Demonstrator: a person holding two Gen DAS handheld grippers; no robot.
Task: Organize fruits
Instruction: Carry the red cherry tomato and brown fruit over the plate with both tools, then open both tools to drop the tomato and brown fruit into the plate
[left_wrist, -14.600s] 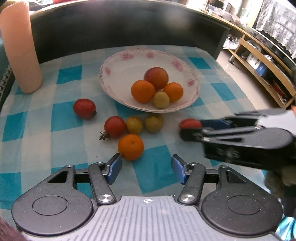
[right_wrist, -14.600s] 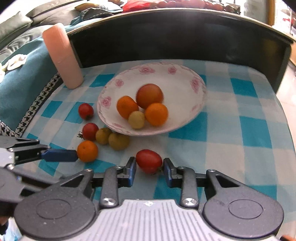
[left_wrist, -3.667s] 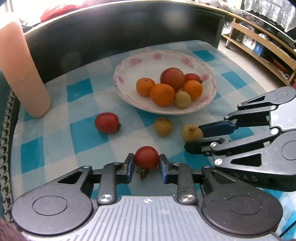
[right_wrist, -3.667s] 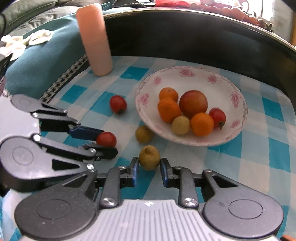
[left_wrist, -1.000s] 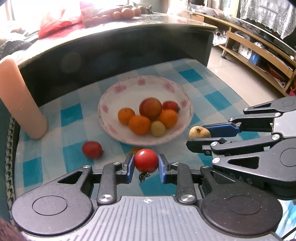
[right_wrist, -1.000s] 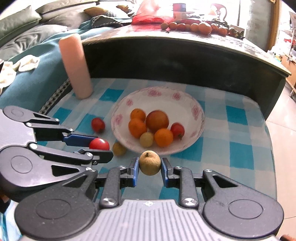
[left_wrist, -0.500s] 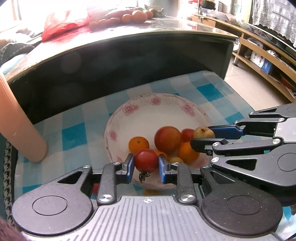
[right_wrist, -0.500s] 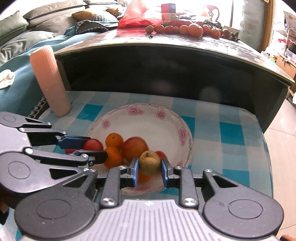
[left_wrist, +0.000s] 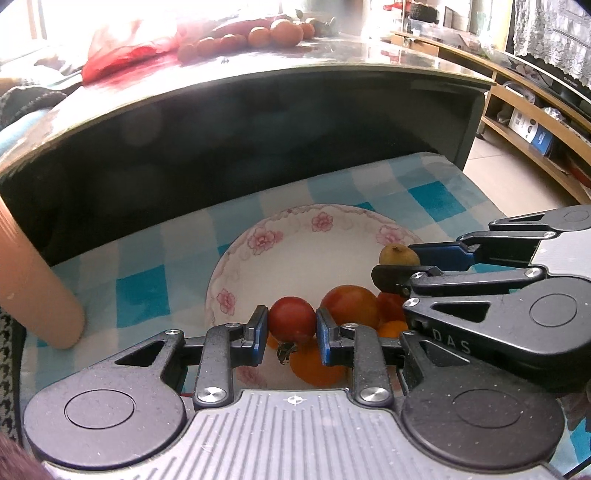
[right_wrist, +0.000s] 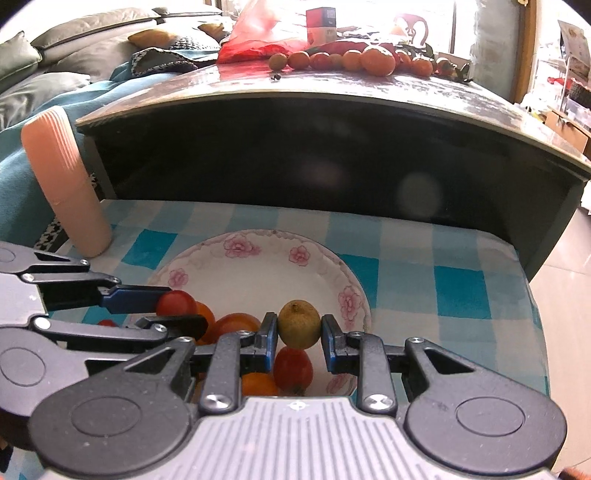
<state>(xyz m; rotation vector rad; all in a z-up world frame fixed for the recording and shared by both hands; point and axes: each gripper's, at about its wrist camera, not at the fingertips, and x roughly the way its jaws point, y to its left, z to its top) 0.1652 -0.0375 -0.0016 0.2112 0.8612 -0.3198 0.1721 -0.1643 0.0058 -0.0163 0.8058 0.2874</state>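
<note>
My left gripper (left_wrist: 291, 328) is shut on a red tomato (left_wrist: 291, 320) and holds it above the white flowered bowl (left_wrist: 295, 254). My right gripper (right_wrist: 299, 334) is shut on a yellow-brown fruit (right_wrist: 299, 325), also over the bowl (right_wrist: 258, 266). In the left wrist view the right gripper (left_wrist: 397, 262) reaches in from the right with the yellow-brown fruit (left_wrist: 397, 254). Under both grippers lie a large red fruit (left_wrist: 349, 302), oranges (left_wrist: 317, 363) and a tomato (right_wrist: 292, 367) in the bowl. The left gripper (right_wrist: 173, 308) enters the right wrist view from the left with its tomato (right_wrist: 175, 302).
The bowl stands on a blue-and-white checked cloth (right_wrist: 454, 288). A pink ribbed cylinder (left_wrist: 33, 291) stands at the left. Behind rises a dark table (right_wrist: 332, 110) with more fruit (right_wrist: 369, 59) and a red bag on top. Wooden shelves (left_wrist: 535, 122) are at the right.
Both grippers have moved forward and now hang over the bowl with their fruit still held. The loose fruit on the cloth has dropped out of sight behind them.
</note>
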